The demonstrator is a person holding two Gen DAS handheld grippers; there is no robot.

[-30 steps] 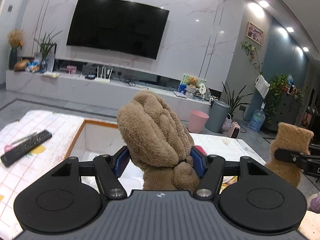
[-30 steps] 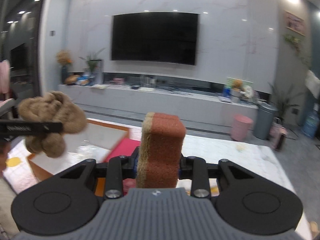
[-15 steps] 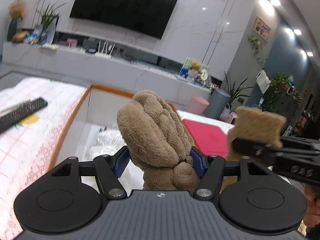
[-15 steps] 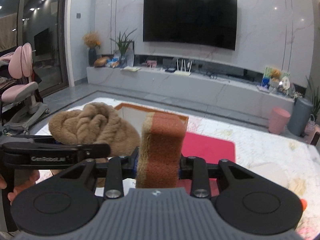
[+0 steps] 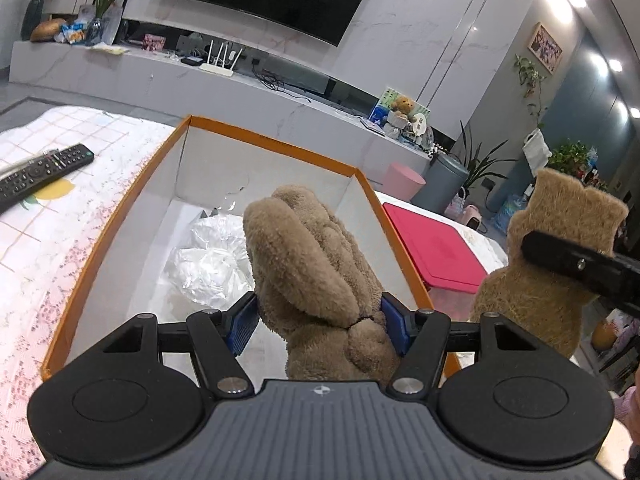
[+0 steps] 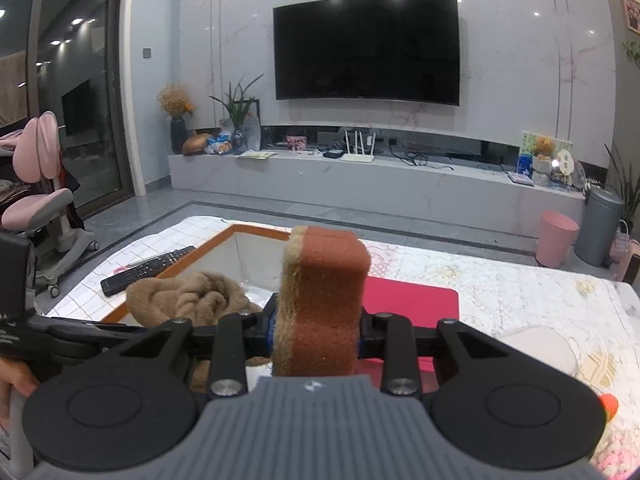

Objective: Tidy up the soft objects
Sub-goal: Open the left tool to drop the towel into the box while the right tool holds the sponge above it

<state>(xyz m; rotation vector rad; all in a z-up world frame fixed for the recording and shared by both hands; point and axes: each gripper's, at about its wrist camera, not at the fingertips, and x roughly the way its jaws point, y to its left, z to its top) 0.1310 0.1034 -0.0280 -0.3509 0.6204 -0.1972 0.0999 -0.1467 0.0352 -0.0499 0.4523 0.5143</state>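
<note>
While both hand-held grippers hang over the table, the left gripper [image 5: 318,320] pinches a fluffy tan plush toy [image 5: 316,276] between its blue pads, its jaws set fairly wide around the toy's narrow lower part. The toy stands upright, its long axis rising from the jaws. Directly ahead of it and below lies the open white cardboard box with an orange rim [image 5: 276,146], which holds crumpled clear plastic wrapping [image 5: 212,264]. The right gripper [image 6: 318,334] clamps a rust-brown and tan block-shaped plush [image 6: 322,300], also upright, with its jaws drawn closer together. From the right wrist view the box sits ahead and to the left, while a flat red mat [image 6: 412,298] lies straight ahead on the white patterned tablecloth [image 6: 500,280]. The left hand therefore seems nearer to the box opening, so the fluffy toy probably goes in first, by lowering it forward and down. A black remote control [image 5: 40,174] rests on the cloth left of the box.
</note>
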